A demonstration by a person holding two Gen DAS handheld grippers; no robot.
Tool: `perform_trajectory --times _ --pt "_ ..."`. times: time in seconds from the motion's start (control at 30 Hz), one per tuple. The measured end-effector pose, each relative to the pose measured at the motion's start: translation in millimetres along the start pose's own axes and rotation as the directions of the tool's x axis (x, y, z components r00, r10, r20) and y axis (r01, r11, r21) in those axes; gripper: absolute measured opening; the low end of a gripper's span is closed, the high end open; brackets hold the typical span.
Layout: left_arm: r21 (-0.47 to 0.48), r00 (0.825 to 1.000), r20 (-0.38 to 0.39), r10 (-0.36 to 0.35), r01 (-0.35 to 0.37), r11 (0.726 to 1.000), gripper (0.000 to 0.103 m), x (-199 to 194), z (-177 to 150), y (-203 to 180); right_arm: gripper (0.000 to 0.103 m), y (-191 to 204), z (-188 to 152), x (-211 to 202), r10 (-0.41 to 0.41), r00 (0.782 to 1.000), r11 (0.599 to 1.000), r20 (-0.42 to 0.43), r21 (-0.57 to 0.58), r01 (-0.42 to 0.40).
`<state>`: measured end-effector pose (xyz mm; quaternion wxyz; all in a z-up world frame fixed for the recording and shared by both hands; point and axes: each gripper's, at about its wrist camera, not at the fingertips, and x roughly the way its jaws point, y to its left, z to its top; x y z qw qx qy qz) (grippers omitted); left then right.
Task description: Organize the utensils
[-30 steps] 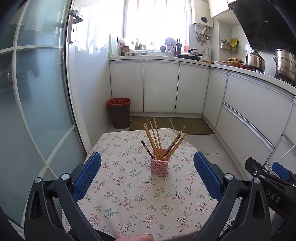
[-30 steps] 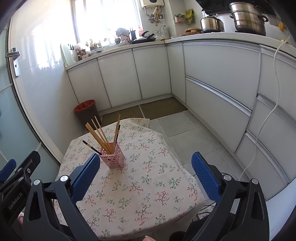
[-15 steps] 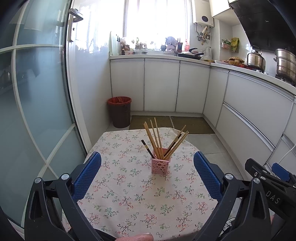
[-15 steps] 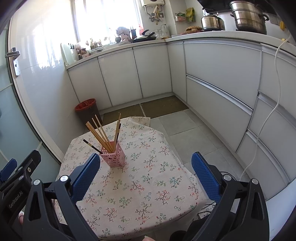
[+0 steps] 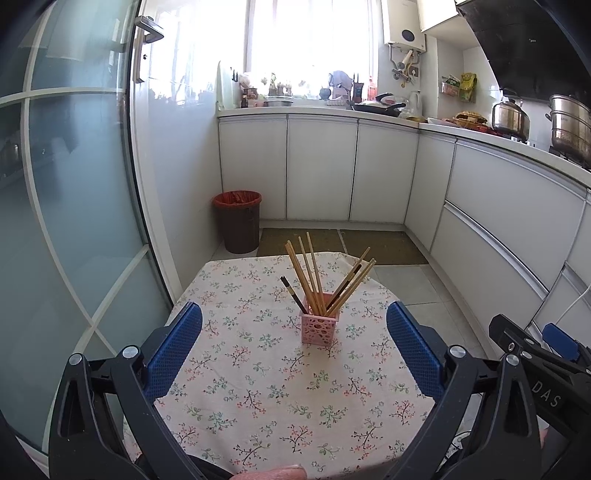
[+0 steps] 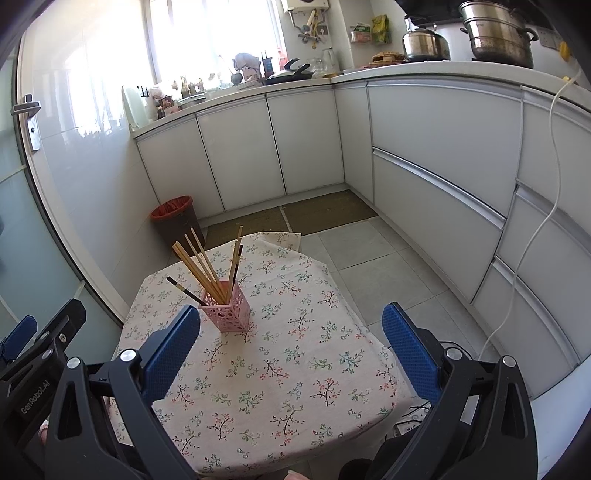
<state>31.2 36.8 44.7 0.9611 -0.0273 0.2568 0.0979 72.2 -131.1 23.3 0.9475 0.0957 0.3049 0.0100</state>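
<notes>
A pink perforated holder (image 5: 319, 328) stands upright on a small table with a floral cloth (image 5: 258, 376). Several wooden and dark chopsticks (image 5: 314, 277) stick up out of it, fanned left and right. My left gripper (image 5: 293, 347) is open and empty, held above the near part of the table, short of the holder. My right gripper (image 6: 291, 347) is open and empty, to the right of the holder (image 6: 226, 309), whose chopsticks (image 6: 207, 264) lean left; the cloth (image 6: 288, 369) lies under it.
A red-lined bin (image 5: 237, 219) stands on the floor behind the table by a glass door (image 5: 74, 206). White cabinets (image 5: 321, 170) run along the back and right. Pots (image 6: 495, 33) sit on the counter. A white cable (image 6: 532, 229) hangs at right.
Both grippers have drifted slightly; the holder sits a touch lower in the right wrist view. Nothing was grasped or released.
</notes>
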Motion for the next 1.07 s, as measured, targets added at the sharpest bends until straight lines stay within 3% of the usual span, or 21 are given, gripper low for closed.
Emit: perform_trajectory --times 0.8,1.07 --pt "0.016 1.0 0.012 -0.002 0.002 1.0 0.094 -0.6 -4.0 -2.8 0.096 0.5 -2.7 -0.1 0.012 1.0 1.0 -0.008 0.004 -0.012" --pt "0.005 1.0 -0.018 -0.009 0.009 1.0 0.096 0.6 -1.1 -1.1 0.096 -3.0 -2.0 0.4 0.005 1.0 1.0 -0.009 0.013 -0.005"
